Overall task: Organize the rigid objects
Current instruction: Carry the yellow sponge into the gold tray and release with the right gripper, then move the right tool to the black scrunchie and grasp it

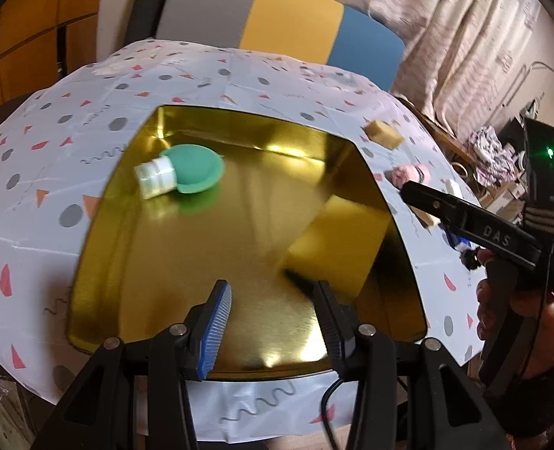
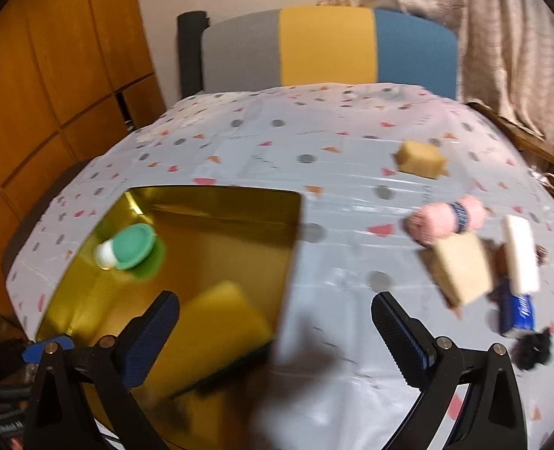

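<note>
A gold tray lies on the patterned tablecloth. In it lie a green lid and a small clear jar, touching each other at the tray's far left. My left gripper is open and empty, low over the tray's near side. My right gripper is open and empty, over the tray's right edge; it shows in the left wrist view at the right. A tan block, a white block and a blue tube lie right of it.
A tan sponge-like block and a pink yarn ball lie on the cloth right of the tray. A black fuzzy item sits near the blue tube. A striped chair stands behind the table.
</note>
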Demonstrator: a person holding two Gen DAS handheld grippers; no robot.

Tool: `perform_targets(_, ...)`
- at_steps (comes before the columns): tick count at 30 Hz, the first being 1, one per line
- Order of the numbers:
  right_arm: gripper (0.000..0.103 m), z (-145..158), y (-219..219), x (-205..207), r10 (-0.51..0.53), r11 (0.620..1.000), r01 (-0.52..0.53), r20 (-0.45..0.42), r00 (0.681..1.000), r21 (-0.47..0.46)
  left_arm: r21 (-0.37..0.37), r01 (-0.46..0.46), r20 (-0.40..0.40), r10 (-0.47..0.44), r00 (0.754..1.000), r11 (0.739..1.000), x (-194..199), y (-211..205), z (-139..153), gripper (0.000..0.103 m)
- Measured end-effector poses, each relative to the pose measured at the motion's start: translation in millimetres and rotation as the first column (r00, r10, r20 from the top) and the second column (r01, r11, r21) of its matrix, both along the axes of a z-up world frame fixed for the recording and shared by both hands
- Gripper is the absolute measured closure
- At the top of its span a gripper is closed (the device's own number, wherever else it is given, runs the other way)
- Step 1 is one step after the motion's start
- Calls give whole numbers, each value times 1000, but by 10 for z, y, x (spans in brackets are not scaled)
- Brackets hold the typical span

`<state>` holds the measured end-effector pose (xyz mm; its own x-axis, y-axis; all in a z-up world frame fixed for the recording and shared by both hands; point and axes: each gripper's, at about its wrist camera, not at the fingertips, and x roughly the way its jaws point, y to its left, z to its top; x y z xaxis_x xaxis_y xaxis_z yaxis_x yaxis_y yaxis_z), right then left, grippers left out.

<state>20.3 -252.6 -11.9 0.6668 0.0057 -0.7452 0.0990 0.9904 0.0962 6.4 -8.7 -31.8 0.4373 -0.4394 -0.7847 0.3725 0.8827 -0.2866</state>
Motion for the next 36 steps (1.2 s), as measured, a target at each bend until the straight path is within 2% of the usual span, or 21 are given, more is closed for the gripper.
perform_targets(10,0,-281,-763,-599,-186,982,187,-43,982,9,-55,160,-23,-162,987,986,-160,-514,15,57)
perform_targets(20,0,-610,-1360,-1173,-345,937,348,-85,935,24,-21,270,-28,-271,962,963,-281,-1005,26,57)
perform_targets(27,0,-638,-1758,-1417,-464,884,466,-49,884,41,-20,260,-1,-260,966,965,-268,-1165,78,57)
perform_targets(32,0,-576,-2149,-1438,-561,825,558,11,828,89,-17,233,6,-233,973,972,-206,-1215,126,57)
perform_targets(36,0,-587,-2356,-1302,-560,828,555,56,827,81,-2,228,17,-228,973,974,-186,-1272,177,57)
